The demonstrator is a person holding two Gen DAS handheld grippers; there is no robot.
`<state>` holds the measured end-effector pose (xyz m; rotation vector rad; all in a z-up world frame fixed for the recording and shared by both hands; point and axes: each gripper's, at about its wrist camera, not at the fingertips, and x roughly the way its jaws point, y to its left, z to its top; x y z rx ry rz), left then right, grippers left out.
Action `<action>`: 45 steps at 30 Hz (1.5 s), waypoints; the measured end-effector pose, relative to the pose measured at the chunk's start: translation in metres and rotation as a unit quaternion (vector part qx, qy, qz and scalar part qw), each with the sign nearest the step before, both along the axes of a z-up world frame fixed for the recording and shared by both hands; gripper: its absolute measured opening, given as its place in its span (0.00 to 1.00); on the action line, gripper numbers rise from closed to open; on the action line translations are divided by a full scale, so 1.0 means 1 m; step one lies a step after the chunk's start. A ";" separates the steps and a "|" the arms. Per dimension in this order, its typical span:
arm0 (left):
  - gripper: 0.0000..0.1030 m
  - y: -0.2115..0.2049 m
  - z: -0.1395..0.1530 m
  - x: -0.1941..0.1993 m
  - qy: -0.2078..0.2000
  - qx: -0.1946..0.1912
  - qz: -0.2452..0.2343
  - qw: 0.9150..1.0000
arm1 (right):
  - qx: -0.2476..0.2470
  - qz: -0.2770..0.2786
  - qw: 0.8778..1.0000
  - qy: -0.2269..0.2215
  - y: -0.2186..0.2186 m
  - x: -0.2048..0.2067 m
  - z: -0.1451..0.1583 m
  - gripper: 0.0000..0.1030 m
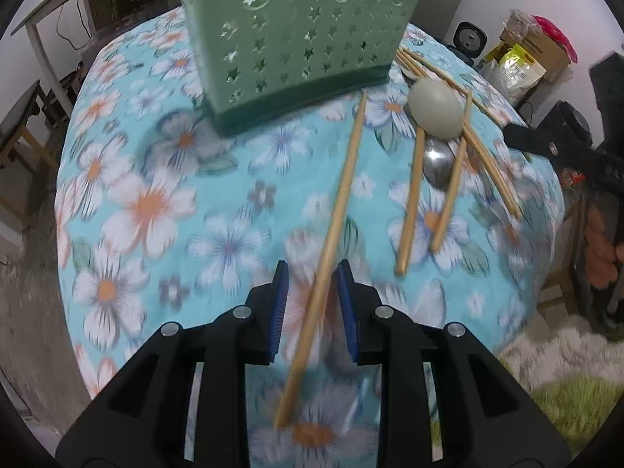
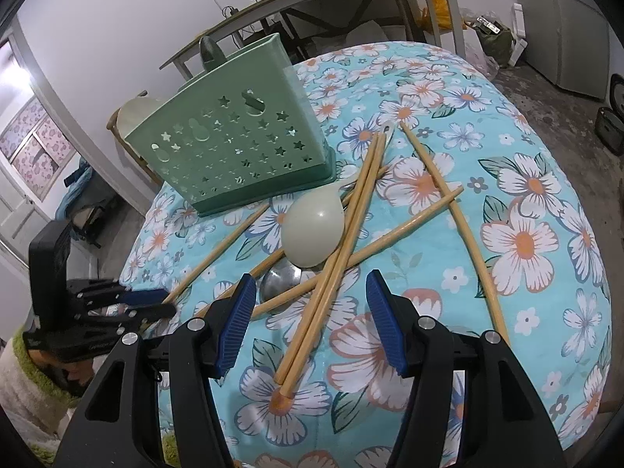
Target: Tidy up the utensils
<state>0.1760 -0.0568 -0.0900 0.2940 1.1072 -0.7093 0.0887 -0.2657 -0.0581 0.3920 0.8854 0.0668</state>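
On the flowered blue cloth [image 1: 163, 210] covering the surface: a green star-punched holder [image 1: 300, 39], standing upright at the far side. Just right of it, a tangle of utensils — a pale plastic spoon [image 2: 314, 230] with its bowl lying over a metal spoon [image 2: 280, 282], and several bamboo chopsticks crossed above and beside both. Two of those chopsticks [image 2: 331, 265] lying side by side, touching, slanting toward the right tool [image 2: 308, 319], their near ends between its blue pads [image 2: 234, 323] but clear of either one; right tool released, jaws standing wide. Another chopstick [image 2: 464, 226] off to the right edge of the heap, lying alone along the cloth.

Apart from the pile, one single chopstick [image 1: 331, 226] running from near the holder's base down between the fingers of the left tool [image 1: 312, 304]. Left tool released, with a gap visible on each side of the stick and no pad pressing on it. Probably resting flat on the cloth, though blur in the left wrist view leaves that uncertain. From the right wrist view, left tool low at the cloth's left edge, held by a hand in a fuzzy cream-and-green sleeve [image 2: 27, 382].
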 end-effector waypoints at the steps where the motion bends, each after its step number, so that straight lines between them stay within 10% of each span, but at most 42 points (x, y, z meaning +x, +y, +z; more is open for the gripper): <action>1: 0.24 -0.006 0.000 0.005 -0.001 0.000 -0.001 1.000 | 0.000 0.000 1.000 0.000 0.000 0.000 0.000 0.56; 29: 0.17 -0.089 -0.005 0.048 -0.053 -0.023 0.005 0.998 | 0.003 -0.012 1.000 -0.004 -0.012 -0.005 0.002 0.56; 37: 0.17 -0.064 0.025 0.009 -0.095 -0.101 -0.030 0.990 | -0.003 -0.009 1.000 -0.008 -0.010 -0.004 0.005 0.56; 45: 0.16 -0.071 0.010 -0.025 -0.024 -0.124 -0.089 0.988 | 0.001 -0.004 1.000 -0.006 -0.007 -0.002 0.002 0.56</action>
